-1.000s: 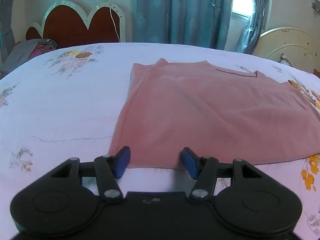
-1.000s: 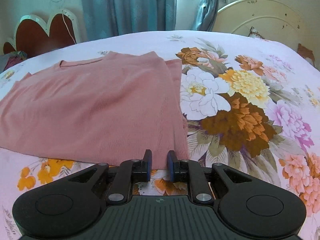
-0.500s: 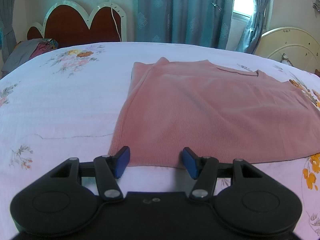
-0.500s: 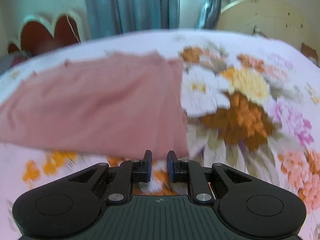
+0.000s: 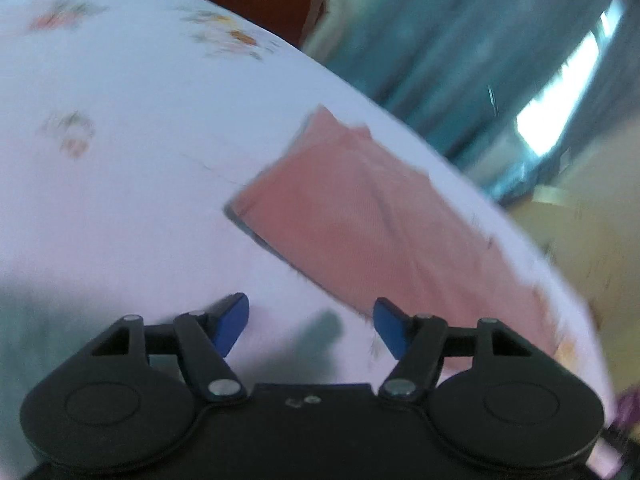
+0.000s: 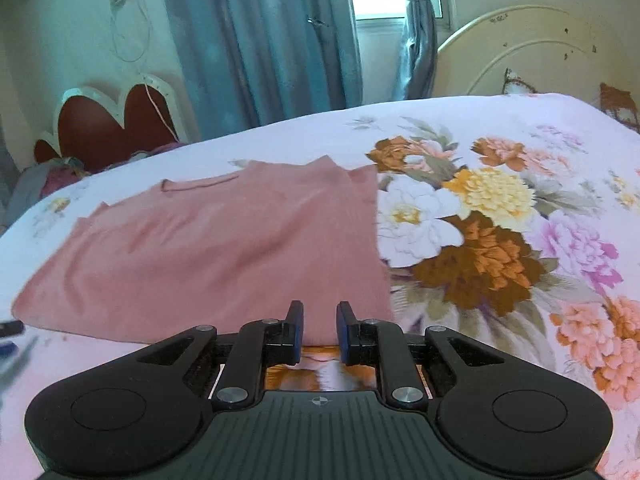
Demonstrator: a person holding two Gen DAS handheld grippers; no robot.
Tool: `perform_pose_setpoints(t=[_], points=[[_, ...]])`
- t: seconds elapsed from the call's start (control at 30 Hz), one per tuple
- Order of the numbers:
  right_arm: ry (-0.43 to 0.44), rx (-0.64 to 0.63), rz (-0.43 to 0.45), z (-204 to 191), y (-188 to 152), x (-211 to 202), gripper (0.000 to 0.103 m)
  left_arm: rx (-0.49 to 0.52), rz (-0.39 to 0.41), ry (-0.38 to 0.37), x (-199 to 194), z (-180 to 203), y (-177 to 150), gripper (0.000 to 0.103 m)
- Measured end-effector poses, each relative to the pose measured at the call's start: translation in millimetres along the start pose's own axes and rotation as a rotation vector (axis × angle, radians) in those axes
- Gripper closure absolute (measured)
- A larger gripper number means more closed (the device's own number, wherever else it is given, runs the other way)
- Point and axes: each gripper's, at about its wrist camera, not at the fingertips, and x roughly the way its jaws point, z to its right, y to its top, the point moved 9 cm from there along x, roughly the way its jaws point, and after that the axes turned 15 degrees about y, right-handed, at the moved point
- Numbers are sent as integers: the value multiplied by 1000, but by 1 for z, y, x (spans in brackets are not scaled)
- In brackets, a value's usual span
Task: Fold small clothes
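Before both tongs, pink top point(image 6: 224, 248)

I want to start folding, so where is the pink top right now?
The pink top lies flat on the floral bedsheet, left of the big printed flowers, its near hem just ahead of the right gripper.

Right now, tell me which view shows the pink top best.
The right wrist view: the pink top lies sharp and nearly whole, neckline included. The left wrist view is tilted and motion-blurred, showing the pink top only as a slanted strip.
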Motion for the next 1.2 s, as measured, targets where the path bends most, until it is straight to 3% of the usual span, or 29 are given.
perform_pose_setpoints(t=[0.03,0.23,0.27,0.3,0.33,0.47,0.6,0.67,0.83,0.9,0.93,1.0,1.07,1.2], points=[[14,-2,6,-5,2,2,57,-39,-6,-24,4,-1,3,36],[83,15,-7,-35,17,42,58,-131,19,-81,38,6,35,36],[99,16,-3,-42,21,50,63,-156,21,-93,44,6,40,36],[119,19,-21,-51,25,63,89,-189,20,-102,49,6,45,36],[126,26,-39,-57,29,74,101,-221,21,-116,53,5,49,38],[163,18,-64,-90,47,121,102,-296,28,-102,69,-3,56,75],[183,-5,-97,-116,55,158,102,-323,35,-113,80,-5,59,85],[183,-9,-111,-123,56,171,102,-320,27,-103,81,-4,61,95],[191,-16,-113,-130,58,182,102,-309,90,-124,56,2,68,96],[189,-27,-141,-129,50,194,102,-297,81,-118,63,1,67,95],[141,-41,-213,-123,35,209,103,-301,58,-98,71,-3,63,91],[150,-42,-188,-119,30,214,103,-349,35,-111,78,-9,62,89],[150,-33,-191,-118,32,214,103,-301,44,-102,74,-3,65,94],[174,-33,-176,-115,30,213,103,-224,119,-151,49,25,77,95]])
